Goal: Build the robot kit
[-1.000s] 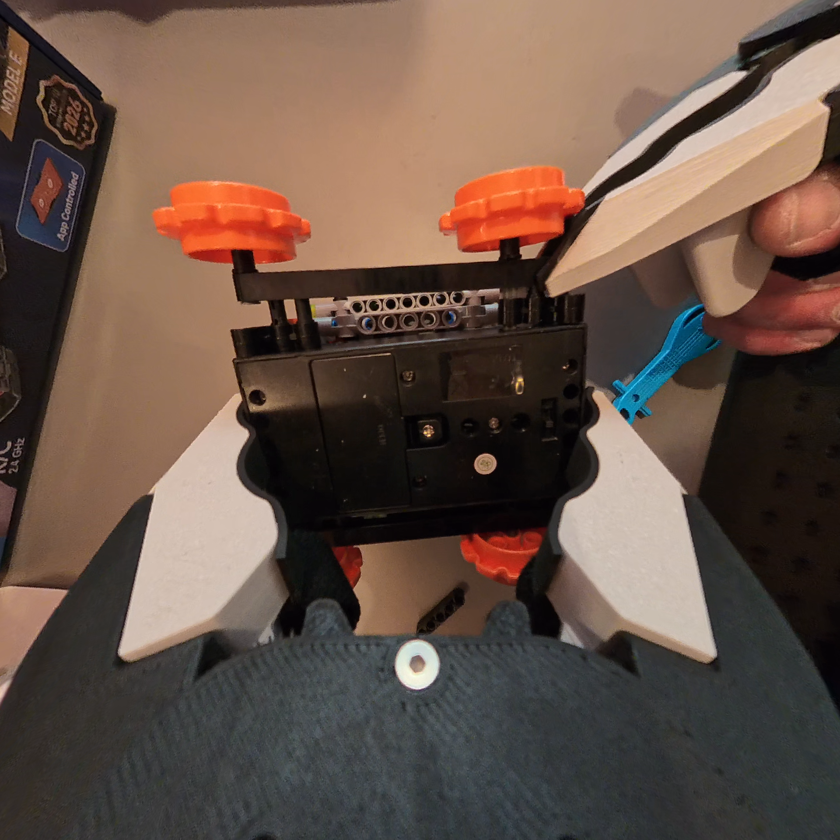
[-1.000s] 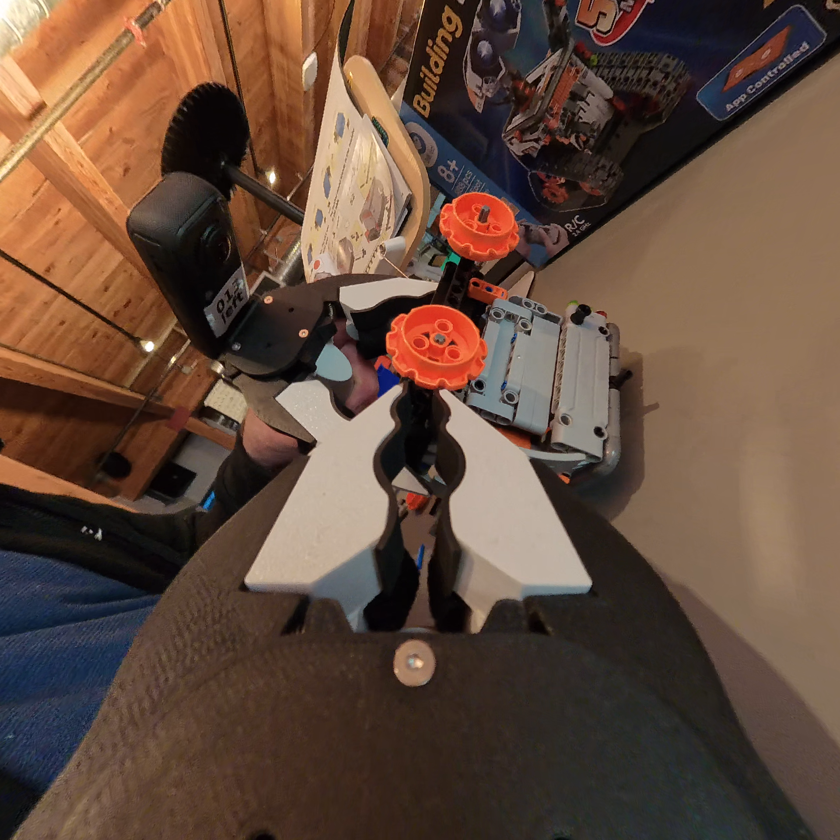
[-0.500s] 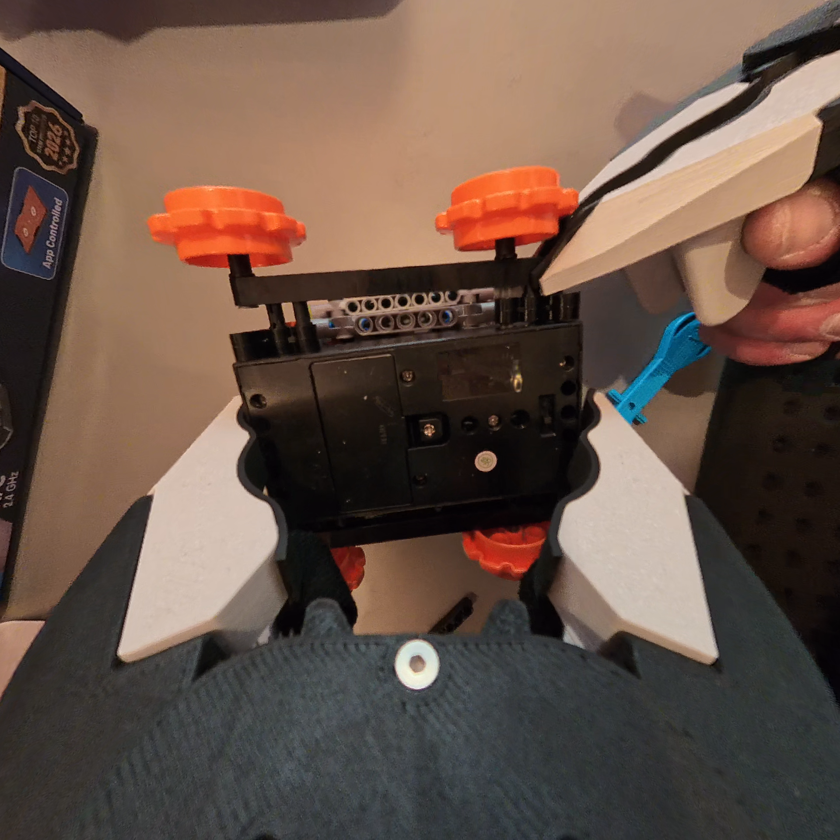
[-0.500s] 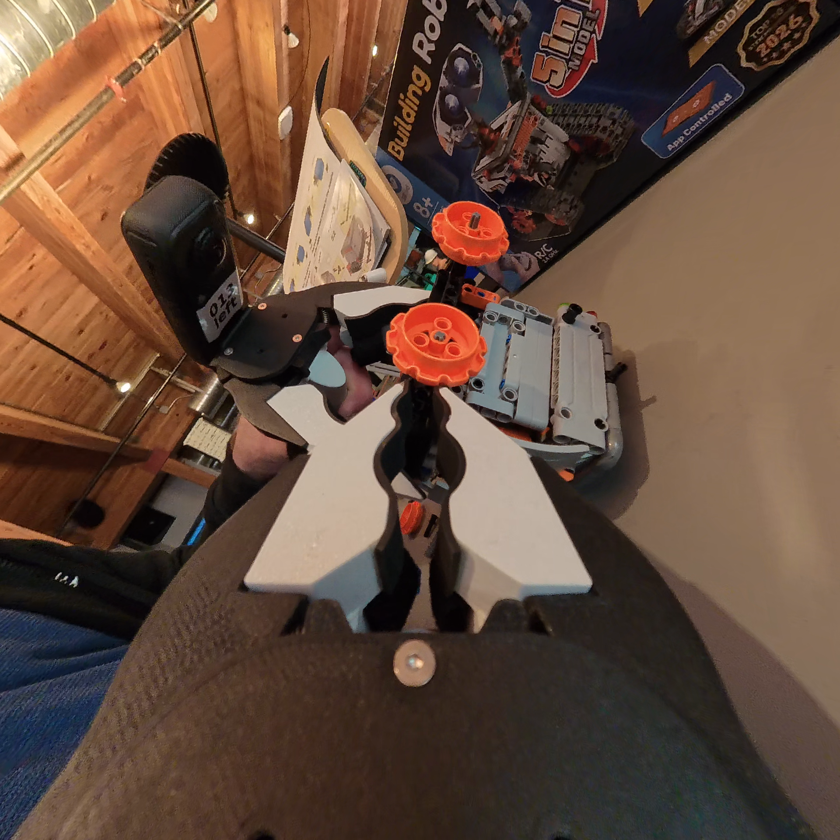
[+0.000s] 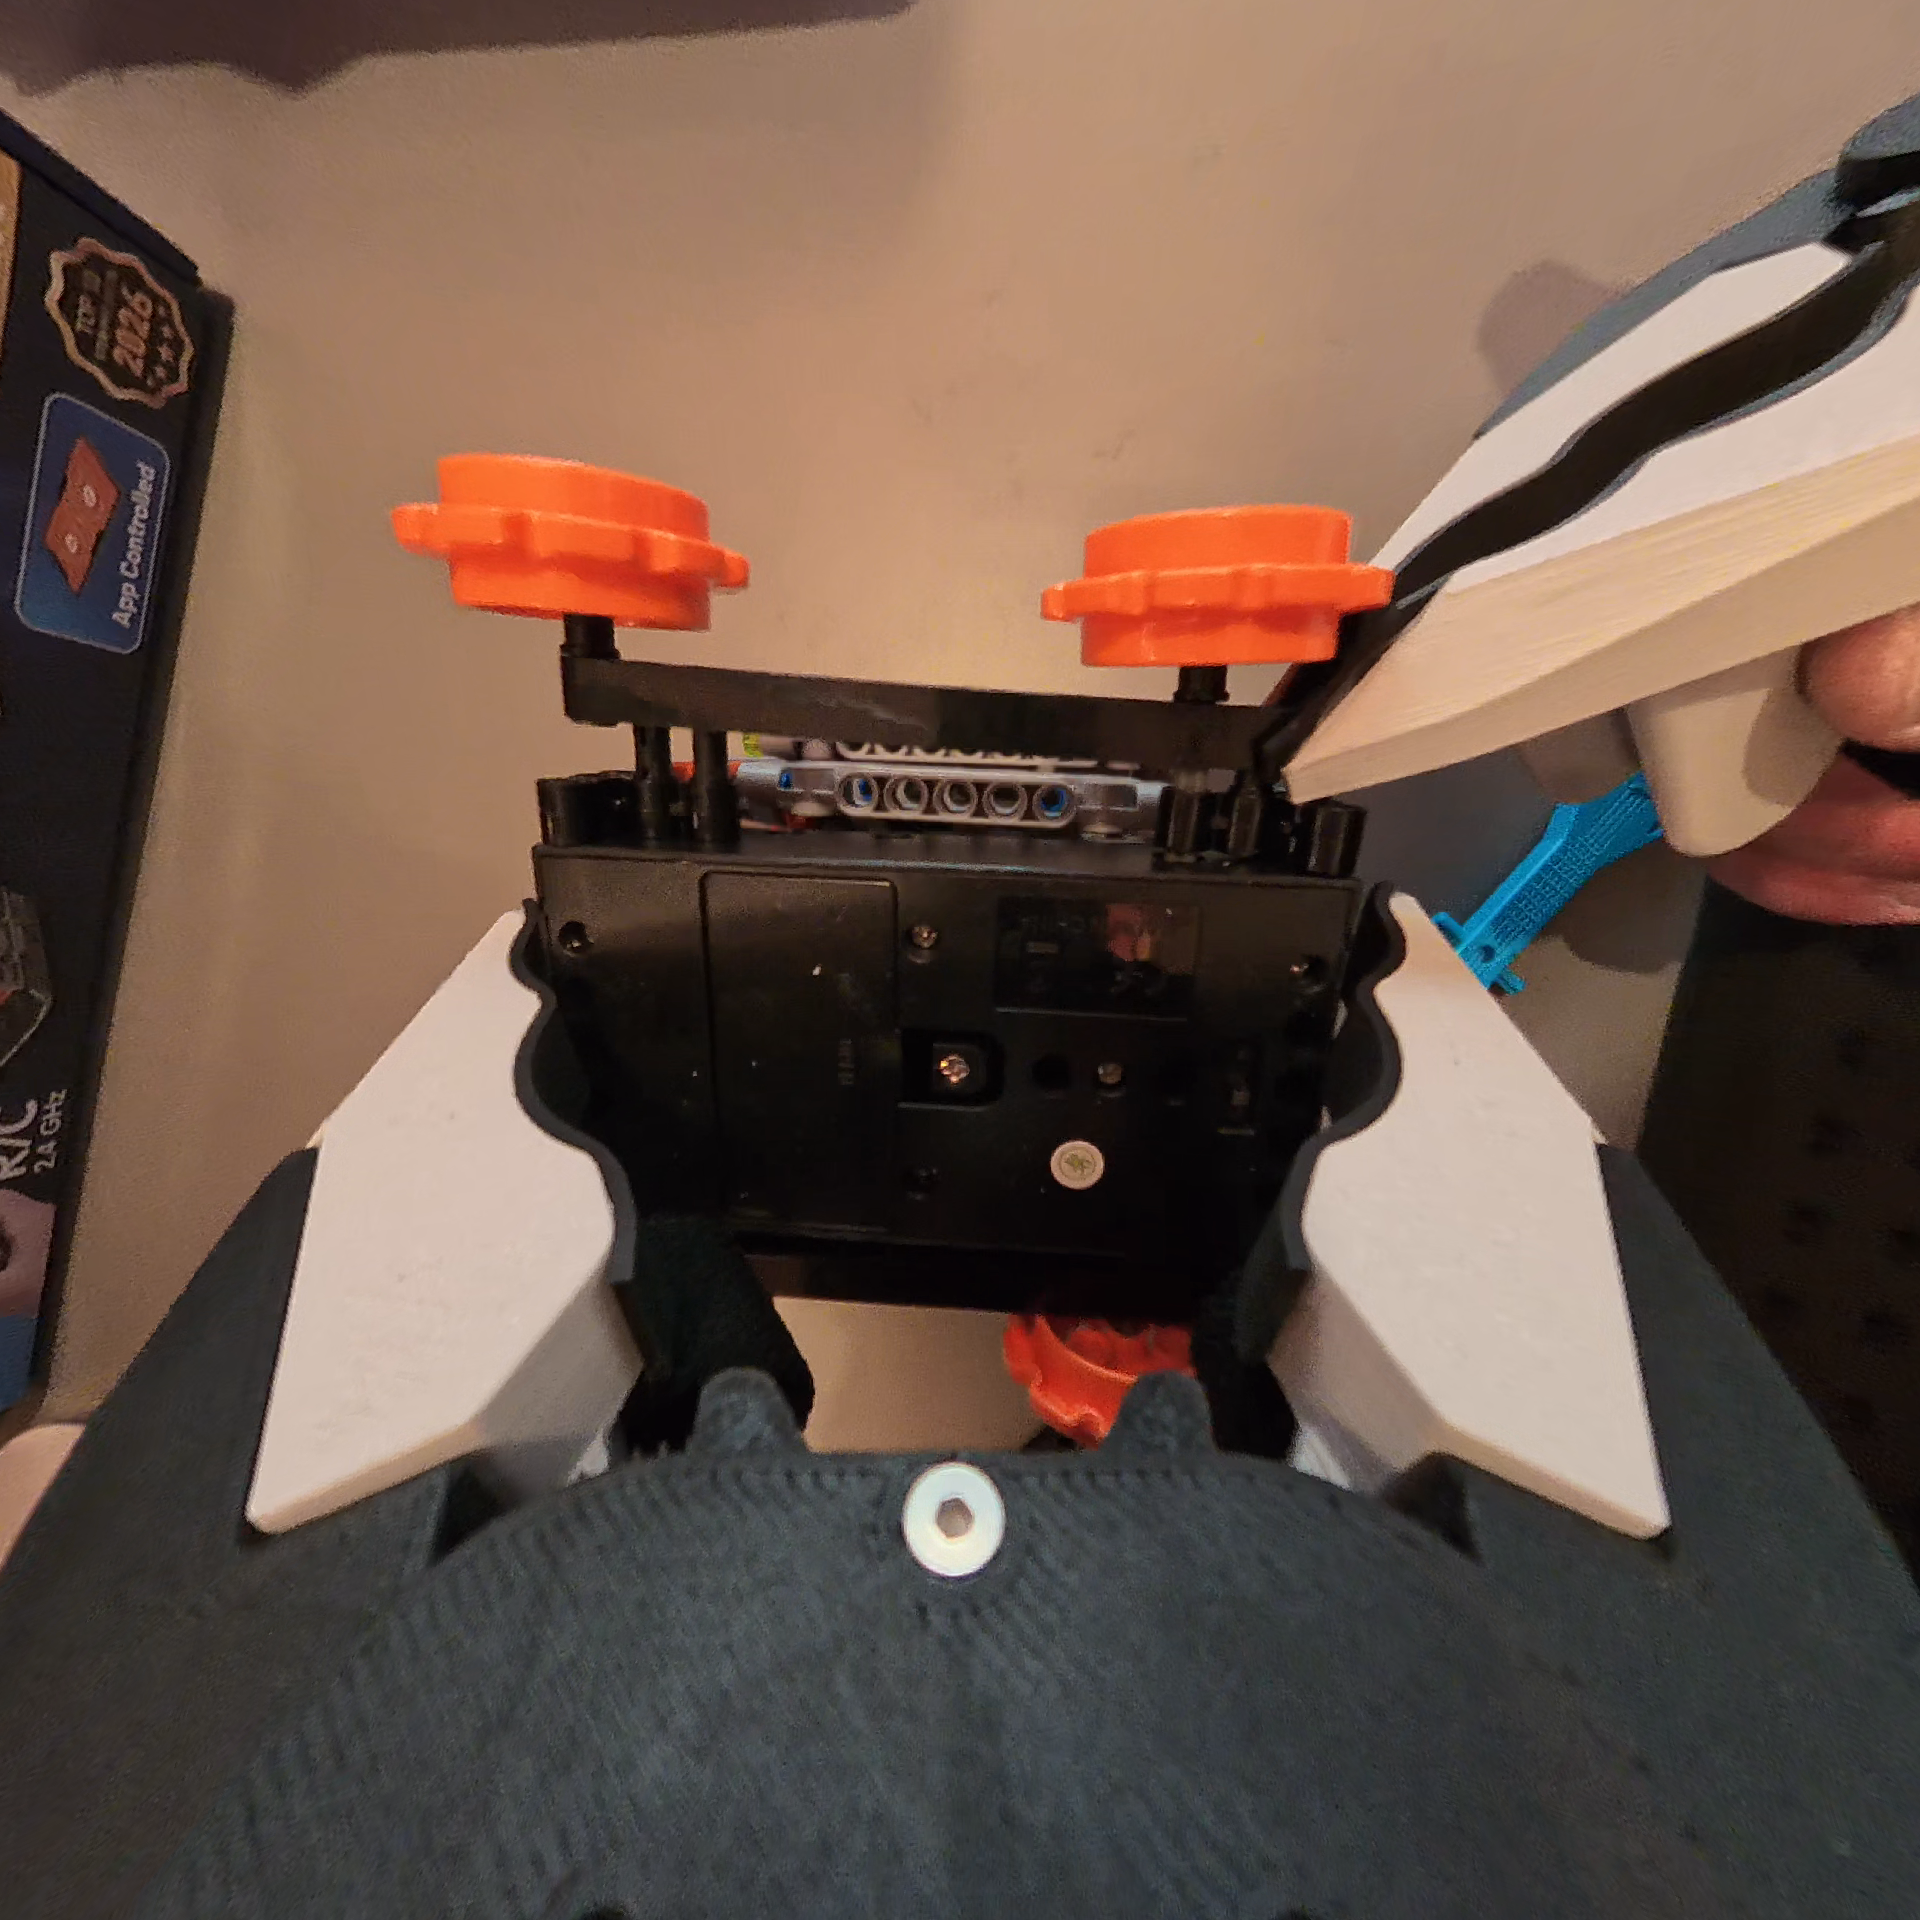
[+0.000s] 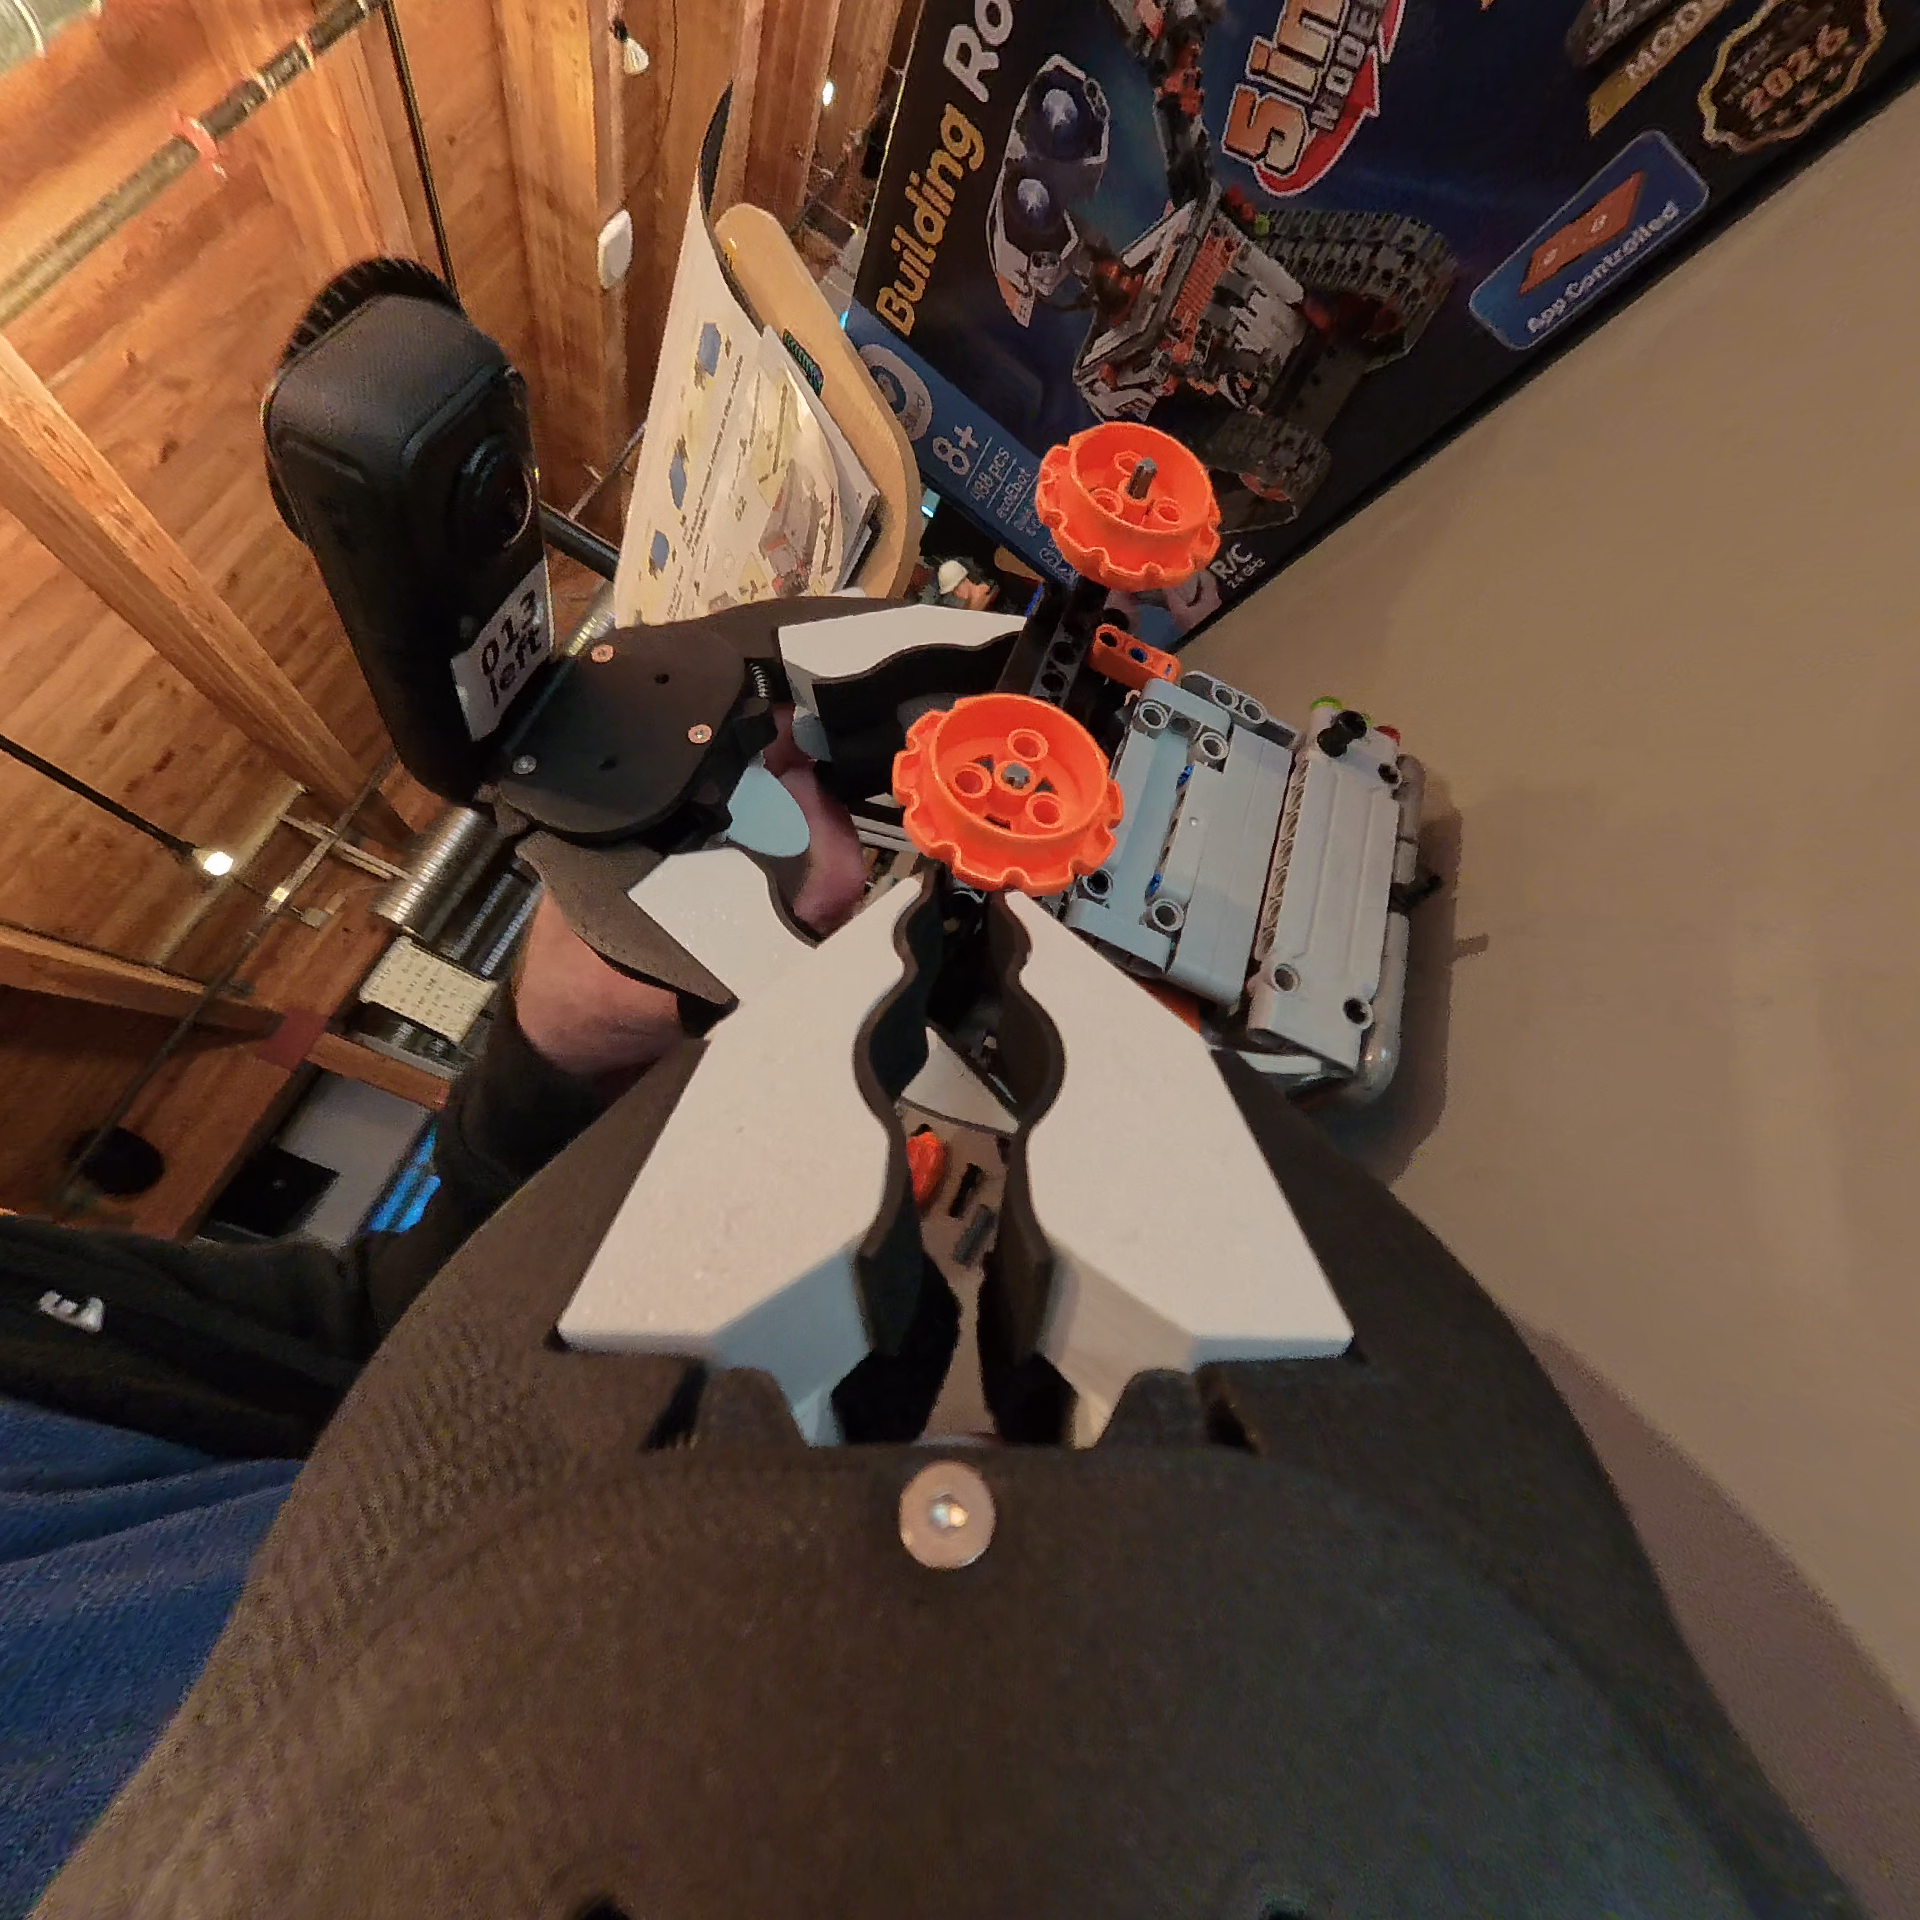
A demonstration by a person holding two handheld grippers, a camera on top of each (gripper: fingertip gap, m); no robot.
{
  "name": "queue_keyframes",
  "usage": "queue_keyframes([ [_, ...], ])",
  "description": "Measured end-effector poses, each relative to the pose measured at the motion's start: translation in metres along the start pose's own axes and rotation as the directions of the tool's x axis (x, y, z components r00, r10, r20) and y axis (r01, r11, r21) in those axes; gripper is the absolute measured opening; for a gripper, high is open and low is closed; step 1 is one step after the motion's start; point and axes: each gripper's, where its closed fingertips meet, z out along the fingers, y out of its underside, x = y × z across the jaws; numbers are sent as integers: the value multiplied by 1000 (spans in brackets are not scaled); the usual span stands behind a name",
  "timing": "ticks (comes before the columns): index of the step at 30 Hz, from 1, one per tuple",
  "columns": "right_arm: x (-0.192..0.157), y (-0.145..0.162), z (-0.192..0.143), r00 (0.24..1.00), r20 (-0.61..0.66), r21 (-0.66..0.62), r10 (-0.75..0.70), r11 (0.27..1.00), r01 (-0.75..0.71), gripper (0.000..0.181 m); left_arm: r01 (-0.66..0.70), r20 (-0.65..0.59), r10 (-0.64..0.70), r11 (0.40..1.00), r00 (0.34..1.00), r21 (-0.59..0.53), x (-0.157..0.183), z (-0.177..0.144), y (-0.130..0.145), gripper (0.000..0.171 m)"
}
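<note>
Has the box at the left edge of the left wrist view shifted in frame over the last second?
Yes. The box slid left half a second ago, then back right, while the left gripper kept the black block centred, so the view swung, not necessarily the box.

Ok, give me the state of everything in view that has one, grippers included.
left gripper: shut on the black motor block, lifted off the table.
right gripper: shut on the black beam end.
orange wheels: mounted on axles on the beam.
product box: standing upright.
instruction booklet: open, propped up.
</note>
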Motion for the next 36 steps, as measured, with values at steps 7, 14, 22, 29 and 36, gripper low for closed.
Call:
queue_keyframes([
  [7,4,-6,-9,999,38,-39,-21,999,23,3,-12,-16,12,1000,1000,6,4,5,-9,144],
  [14,8,-13,-13,998,53,-11,46,999,-45,1,-15,-25,15,1000,1000,10,3,9,-16,145],
  [22,9,-15,-21,998,69,-107,2,994,5,2,-28,-28,28,999,999,21,8,12,-22,145],
  [29,11,-19,-23,995,69,14,72,997,-73,1,-29,-31,29,999,999,22,8,13,-24,145],
  [36,8,-15,-20,989,83,60,125,990,-130,6,-39,-47,39,999,998,16,7,12,-23,145],
])
